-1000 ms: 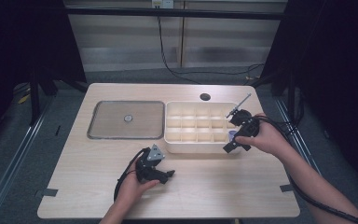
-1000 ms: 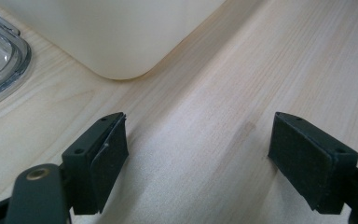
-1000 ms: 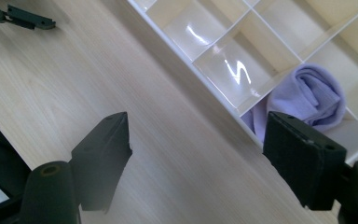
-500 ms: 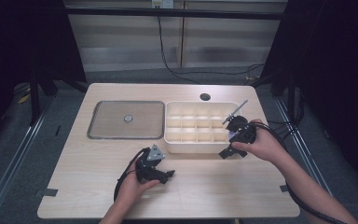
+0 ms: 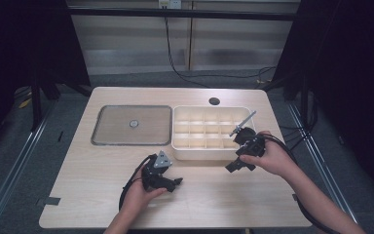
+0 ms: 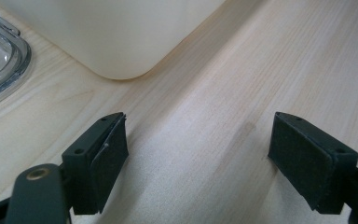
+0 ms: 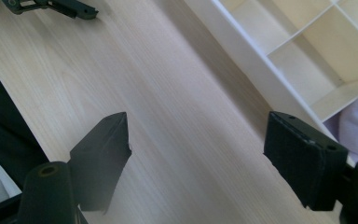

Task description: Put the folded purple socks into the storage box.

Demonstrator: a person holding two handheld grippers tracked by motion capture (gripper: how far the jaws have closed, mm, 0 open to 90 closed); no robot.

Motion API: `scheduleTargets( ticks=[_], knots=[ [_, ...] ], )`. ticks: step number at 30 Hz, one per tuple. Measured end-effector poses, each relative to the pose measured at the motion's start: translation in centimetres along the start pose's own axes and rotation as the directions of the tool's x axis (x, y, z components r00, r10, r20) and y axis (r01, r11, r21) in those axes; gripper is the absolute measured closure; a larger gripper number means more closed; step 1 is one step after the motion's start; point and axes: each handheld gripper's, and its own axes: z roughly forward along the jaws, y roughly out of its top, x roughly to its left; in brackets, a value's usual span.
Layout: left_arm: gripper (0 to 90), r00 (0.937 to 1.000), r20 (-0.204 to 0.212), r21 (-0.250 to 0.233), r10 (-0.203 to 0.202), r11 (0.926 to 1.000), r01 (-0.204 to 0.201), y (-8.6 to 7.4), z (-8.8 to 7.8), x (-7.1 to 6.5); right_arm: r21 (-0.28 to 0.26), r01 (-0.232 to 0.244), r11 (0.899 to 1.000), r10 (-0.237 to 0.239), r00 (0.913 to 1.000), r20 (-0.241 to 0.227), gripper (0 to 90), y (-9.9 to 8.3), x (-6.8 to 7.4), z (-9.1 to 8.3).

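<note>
Wooden table [image 5: 102, 195], frame centre: compartment box [image 5: 209, 134] sits centre-right, nearest both tools. Left gripper [image 5: 177, 182] and right gripper [image 5: 230, 167], jaws spread and empty, hover just below it, apparently poised for grasping.

White compartment box [image 5: 213, 131], open top, thin dividers making a grid of small cells, all look empty. Sits flat on the wood table, centre-right of the high view, long side across the frame. Rounded corner fills the upper left of the left gripper view [image 6: 116, 37]; cells show upper right in the right gripper view [image 7: 307, 46].
</note>
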Motion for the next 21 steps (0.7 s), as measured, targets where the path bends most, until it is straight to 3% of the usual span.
scheduleTargets(
  ticks=[21],
  knots=[
    [18.9, 1.0, -0.001, 0.001, 0.001, 1.0, -0.001, 0.0, 0.0, 0.0, -0.017, 0.012, 1.0, -0.013, 0.9985, -0.054, 22.0, -0.7, 1.3, 2.2]
  ],
)
